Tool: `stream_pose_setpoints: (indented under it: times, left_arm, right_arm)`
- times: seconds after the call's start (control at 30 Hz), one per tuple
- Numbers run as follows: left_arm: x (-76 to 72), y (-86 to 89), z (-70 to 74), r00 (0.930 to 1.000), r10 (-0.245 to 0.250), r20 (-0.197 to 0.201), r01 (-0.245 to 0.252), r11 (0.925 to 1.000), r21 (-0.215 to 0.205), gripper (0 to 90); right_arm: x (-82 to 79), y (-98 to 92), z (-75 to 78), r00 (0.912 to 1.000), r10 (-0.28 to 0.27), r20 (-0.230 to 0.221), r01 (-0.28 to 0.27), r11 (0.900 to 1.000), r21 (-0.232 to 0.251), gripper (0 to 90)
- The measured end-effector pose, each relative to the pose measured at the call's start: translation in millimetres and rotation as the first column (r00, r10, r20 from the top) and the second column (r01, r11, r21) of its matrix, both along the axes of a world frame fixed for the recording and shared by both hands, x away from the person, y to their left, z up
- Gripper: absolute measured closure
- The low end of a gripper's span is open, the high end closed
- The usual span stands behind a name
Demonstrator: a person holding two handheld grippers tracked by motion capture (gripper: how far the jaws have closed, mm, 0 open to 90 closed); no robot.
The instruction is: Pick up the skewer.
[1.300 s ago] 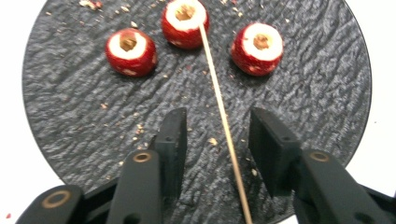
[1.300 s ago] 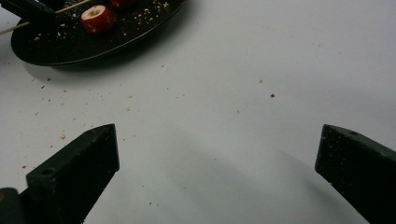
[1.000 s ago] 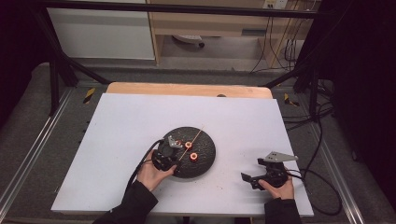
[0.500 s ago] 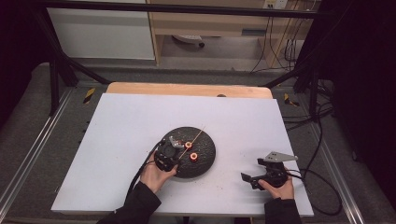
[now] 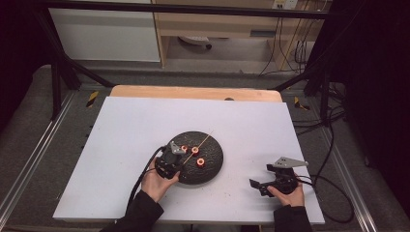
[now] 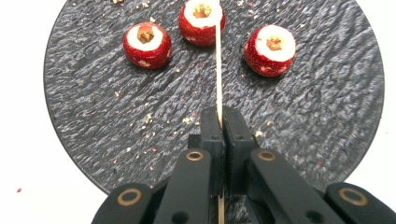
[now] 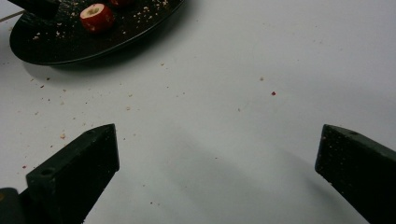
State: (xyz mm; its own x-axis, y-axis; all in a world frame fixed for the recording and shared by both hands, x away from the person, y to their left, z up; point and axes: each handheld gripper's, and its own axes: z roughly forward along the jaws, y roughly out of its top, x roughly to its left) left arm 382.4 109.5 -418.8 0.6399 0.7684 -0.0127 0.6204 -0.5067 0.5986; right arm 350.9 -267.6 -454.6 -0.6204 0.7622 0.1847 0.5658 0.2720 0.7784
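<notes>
Pinching the thin wooden skewer [image 6: 218,70] tight, the left gripper [image 6: 218,122] aims it at 12 o'clock over the black plate [image 5: 212,166], 3 cored red fruits [image 6: 146,45] still unthreaded, right gripper [image 7: 217,158] fingers wide over the desk [image 5: 125,130].

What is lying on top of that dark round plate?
Three cored red fruits and scattered crumbs lie on the black plate. The left gripper, shut on a thin wooden skewer, hovers over it. Its black jaws cover the plate's near part.
</notes>
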Motion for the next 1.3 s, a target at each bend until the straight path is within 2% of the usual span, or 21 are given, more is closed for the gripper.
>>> stream_pose_setpoints:
  times: [0.27, 0.43, 0.5, 0.6, 0.67, 0.9, 0.97, 1.03, 1.1, 1.3]
  left_arm:
    - [-7.9, 20.3, 5.2, 0.9992, -0.017, 0.037, 0.020, 0.9966, -0.080, 88.0]
    - [-13.4, 33.8, 8.7, 0.9975, -0.025, 0.066, 0.035, 0.9886, -0.146, 88.0]
    - [-16.9, 38.6, 9.6, 0.9962, -0.028, 0.083, 0.041, 0.9861, -0.161, 88.0]
    - [-22.0, 47.5, 9.3, 0.9940, -0.035, 0.103, 0.055, 0.9785, -0.199, 88.0]
    - [-24.3, 52.3, 8.9, 0.9929, -0.037, 0.113, 0.059, 0.9774, -0.203, 88.1]
    - [-34.3, 72.0, 4.6, 0.9892, -0.037, 0.142, 0.072, 0.9658, -0.249, 88.0]
    - [-37.6, 77.5, 2.4, 0.9869, -0.024, 0.159, 0.063, 0.9669, -0.247, 88.1]
    - [-39.7, 83.4, -0.2, 0.9861, -0.018, 0.165, 0.062, 0.9629, -0.263, 88.1]
    - [-41.0, 87.5, -1.4, 0.9847, -0.013, 0.174, 0.059, 0.9627, -0.264, 88.1]
    - [-44.2, 101.2, -5.4, 0.9823, -0.007, 0.187, 0.061, 0.9560, -0.287, 88.0]
  right_arm:
    - [0.4, 0.5, -0.7, 1.0000, -0.006, -0.007, 0.006, 1.000, -0.009, 0.6]
    - [0.6, 1.1, -1.2, 0.9999, -0.010, -0.011, 0.010, 1.000, -0.011, 0.6]
    - [0.8, 0.9, -1.3, 0.9999, -0.009, -0.008, 0.009, 1.000, -0.015, 0.6]
    - [0.6, 1.2, -1.2, 0.9998, -0.012, -0.014, 0.012, 1.000, -0.014, 0.6]
    - [1.1, 1.6, -1.4, 0.9998, -0.012, -0.015, 0.012, 1.000, -0.016, 0.6]
    - [1.0, 3.3, -1.6, 0.9995, -0.021, -0.023, 0.021, 1.000, -0.012, 0.6]
    - [1.0, 4.2, -1.8, 0.9994, -0.022, -0.027, 0.022, 1.000, -0.009, 0.6]
    - [1.8, 5.7, -1.9, 0.9995, -0.020, -0.024, 0.019, 1.000, -0.013, 0.6]
    - [1.9, 6.1, -1.8, 0.9996, -0.016, -0.022, 0.016, 1.000, -0.016, 0.6]
    - [1.7, 10.8, 0.0, 0.9997, -0.009, -0.021, 0.009, 1.000, -0.012, 0.5]
